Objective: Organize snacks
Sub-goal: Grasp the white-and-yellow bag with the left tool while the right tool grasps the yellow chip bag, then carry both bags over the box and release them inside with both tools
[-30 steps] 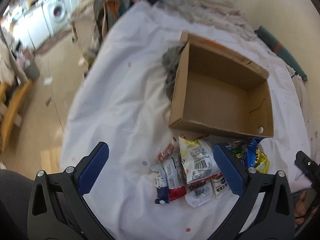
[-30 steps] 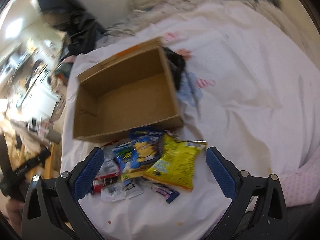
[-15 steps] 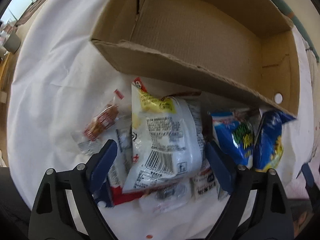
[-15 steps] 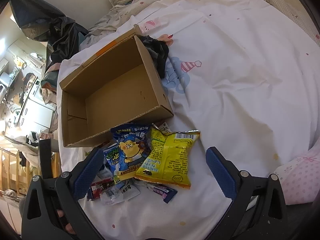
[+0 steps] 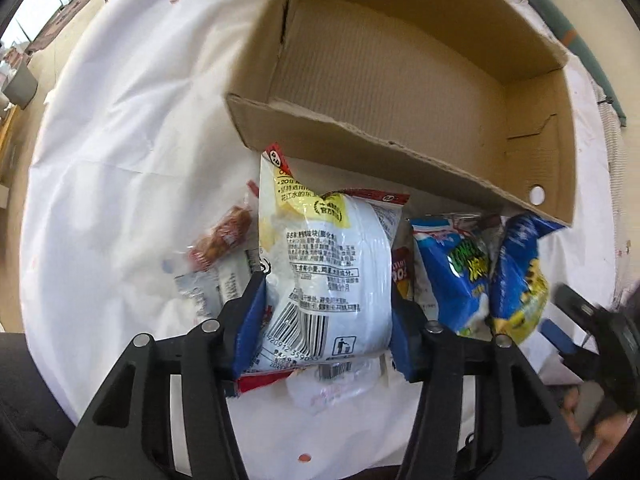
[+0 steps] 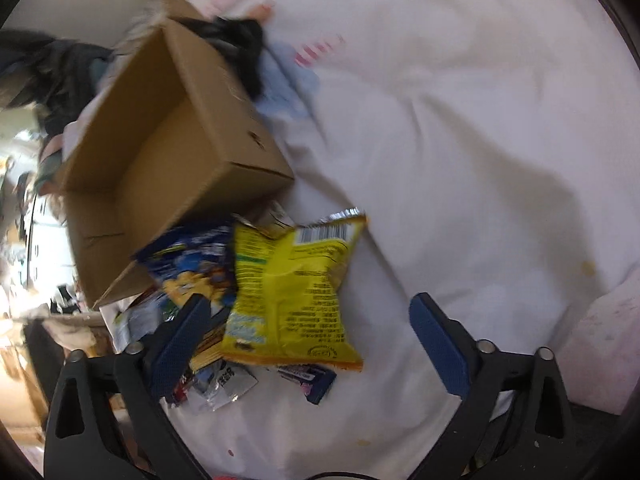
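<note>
A pile of snack packets lies on a white sheet in front of an empty cardboard box [image 5: 400, 80]. My left gripper [image 5: 326, 328] is shut on a white and yellow snack bag [image 5: 324, 264], squeezing its lower end. Blue snack bags [image 5: 480, 272] lie to its right, and a small red-brown packet [image 5: 224, 236] to its left. My right gripper [image 6: 312, 340] is open, its fingers astride a yellow snack bag [image 6: 292, 292] without touching it. A blue bag [image 6: 192, 264] and small packets [image 6: 224, 384] lie to the left of it. The box [image 6: 168, 160] stands behind them.
Dark and blue clothes [image 6: 256, 60] lie behind the box. The white sheet [image 6: 460, 120] stretches to the right. A pink dotted pillow [image 6: 600, 340] is at the right edge. My right gripper shows at the lower right of the left wrist view [image 5: 592, 328].
My left gripper moved down onto the pile and closed on the white and yellow bag. My right gripper moved closer to the yellow bag and stayed open.
</note>
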### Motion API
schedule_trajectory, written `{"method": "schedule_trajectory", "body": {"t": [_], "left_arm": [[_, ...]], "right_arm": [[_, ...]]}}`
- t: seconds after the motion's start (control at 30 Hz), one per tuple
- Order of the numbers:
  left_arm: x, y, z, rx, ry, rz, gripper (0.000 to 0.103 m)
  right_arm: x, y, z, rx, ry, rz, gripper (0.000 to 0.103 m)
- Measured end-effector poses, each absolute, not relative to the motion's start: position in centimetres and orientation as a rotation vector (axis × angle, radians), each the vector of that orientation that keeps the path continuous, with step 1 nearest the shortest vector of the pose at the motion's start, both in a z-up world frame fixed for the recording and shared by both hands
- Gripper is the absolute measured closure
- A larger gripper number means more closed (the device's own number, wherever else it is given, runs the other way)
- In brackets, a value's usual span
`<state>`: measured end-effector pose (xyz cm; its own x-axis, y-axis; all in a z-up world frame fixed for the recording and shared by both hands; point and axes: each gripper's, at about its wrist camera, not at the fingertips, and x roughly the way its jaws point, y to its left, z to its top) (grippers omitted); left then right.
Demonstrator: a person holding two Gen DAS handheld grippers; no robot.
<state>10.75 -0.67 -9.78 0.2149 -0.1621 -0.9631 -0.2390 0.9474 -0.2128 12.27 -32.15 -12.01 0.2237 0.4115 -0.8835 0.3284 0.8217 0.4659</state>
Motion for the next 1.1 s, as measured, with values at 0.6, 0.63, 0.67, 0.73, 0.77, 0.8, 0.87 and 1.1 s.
{"method": "schedule_trajectory", "body": {"t": [0.6, 0.63, 0.67, 0.73, 0.77, 0.8, 0.87, 1.1], "left_arm": [[6.8, 1.4, -3.9, -0.332, 1.220, 0.014, 0.053], [6.7, 1.4, -3.1, -0.328, 1.192, 0.012, 0.053], [6.7, 1.5, -2.6, -0.323, 1.175, 0.011, 0.053], [6.9, 1.3, -1.3, -0.298, 1.127, 0.014, 0.053], [7.1, 1.3, -0.6, -0.286, 1.107, 0.014, 0.053], [7.2, 1.4, 0.0, -0.275, 1.089, 0.011, 0.053], [8.0, 1.0, 1.5, -0.244, 1.047, -0.002, 0.053], [11.7, -0.2, 3.8, -0.142, 0.953, -0.028, 0.053]], "right_arm": [[9.1, -31.2, -8.5, 0.528, 1.266, 0.125, 0.054], [8.7, -31.3, -7.6, 0.514, 1.239, 0.125, 0.054], [8.1, -31.4, -6.5, 0.500, 1.199, 0.132, 0.054], [7.7, -31.3, -5.2, 0.498, 1.148, 0.157, 0.054], [7.4, -31.2, -4.2, 0.492, 1.114, 0.172, 0.054], [7.8, -31.0, -3.8, 0.488, 1.090, 0.186, 0.054], [8.1, -30.5, -2.4, 0.471, 1.051, 0.221, 0.054], [11.0, -27.6, -0.3, 0.402, 0.948, 0.334, 0.054]]}}
